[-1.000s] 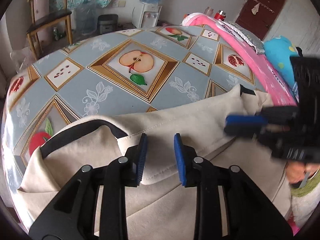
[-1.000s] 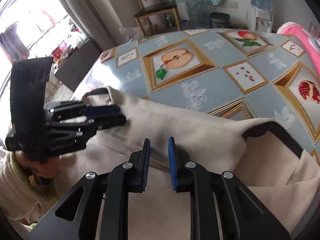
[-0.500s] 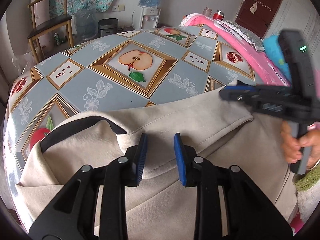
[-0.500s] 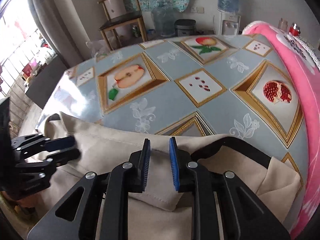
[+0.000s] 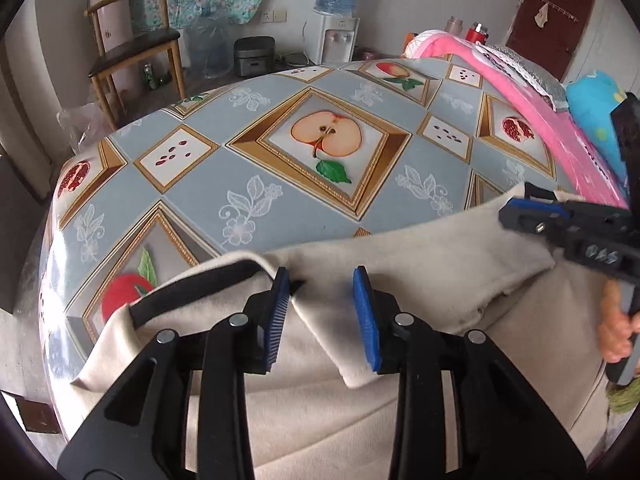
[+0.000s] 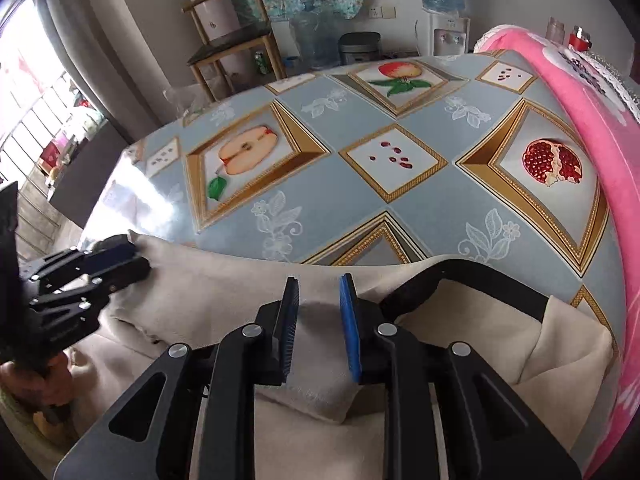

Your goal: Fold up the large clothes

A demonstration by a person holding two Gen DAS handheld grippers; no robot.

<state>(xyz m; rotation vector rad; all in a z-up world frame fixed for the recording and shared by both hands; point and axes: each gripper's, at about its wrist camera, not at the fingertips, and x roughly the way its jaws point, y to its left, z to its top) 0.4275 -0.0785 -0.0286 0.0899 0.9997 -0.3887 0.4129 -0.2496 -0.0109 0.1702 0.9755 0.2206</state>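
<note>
A large beige garment [image 5: 400, 264] with black trim [image 5: 192, 292] lies folded over on the near part of the fruit-patterned table [image 5: 320, 184]. My left gripper [image 5: 321, 280] sits over its left folded edge. Its jaws are opening, and a flap corner lies loose between the blue pads without being pressed. My right gripper [image 6: 320, 284] is at the right folded edge of the beige garment [image 6: 224, 292], beside the black trim [image 6: 480, 276]. Its pads still pinch a fold as they start to part. Each gripper appears in the other's view: right gripper [image 5: 520, 212], left gripper [image 6: 124, 260].
A pink blanket [image 5: 520, 92] runs along the table's right side, with a blue cushion [image 5: 596, 112] behind it. Past the far edge stand a wooden chair [image 5: 136, 48], a rice cooker [image 5: 254, 54] and a water dispenser [image 5: 336, 36]. A person's hand [image 5: 616, 328] holds the right gripper.
The left pads have spread apart and released the fold they pinched. The black trim now lies closer to the left pad. The right view has swung toward the pomegranate side of the table.
</note>
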